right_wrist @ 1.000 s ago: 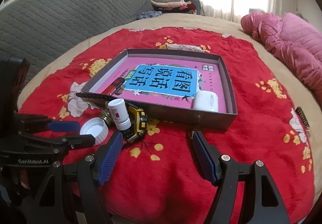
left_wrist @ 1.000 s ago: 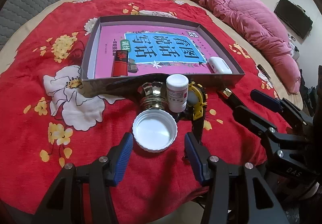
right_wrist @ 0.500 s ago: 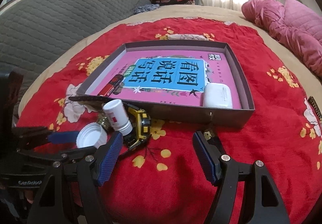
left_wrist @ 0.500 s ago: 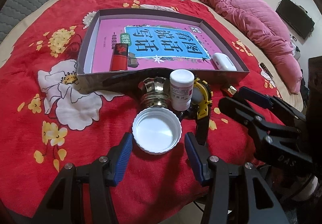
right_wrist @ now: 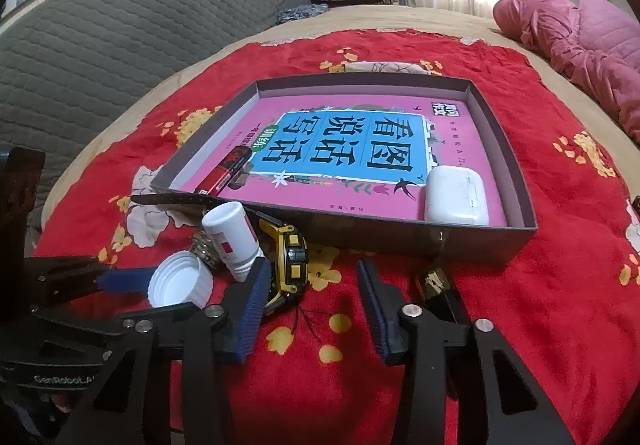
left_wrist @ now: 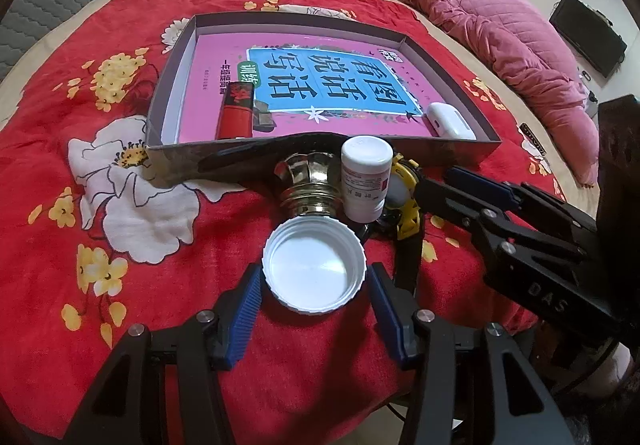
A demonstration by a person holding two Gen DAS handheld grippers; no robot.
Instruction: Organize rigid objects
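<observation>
Partly sorted. Already inside the shallow cardboard tray (right_wrist: 516, 181): a flat pink book (right_wrist: 452, 133), a glossy red lighter (right_wrist: 224, 169) at left, a smooth white earbud case (right_wrist: 454, 195) at the near right corner. Still outside on the bed's soft red floral blanket (right_wrist: 560, 285), clustered just near the tray's front wall: ribbed white plastic lid (left_wrist: 314, 271), brass fluted holder (left_wrist: 308, 189), cylindrical pill bottle (left_wrist: 366, 177), yellow tape measure (right_wrist: 290, 257). Left claw (left_wrist: 314, 309) released, straddling the lid without pressing. Right claw (right_wrist: 310, 309) just narrowed, grasping nothing, tape measure beside its left pad.
</observation>
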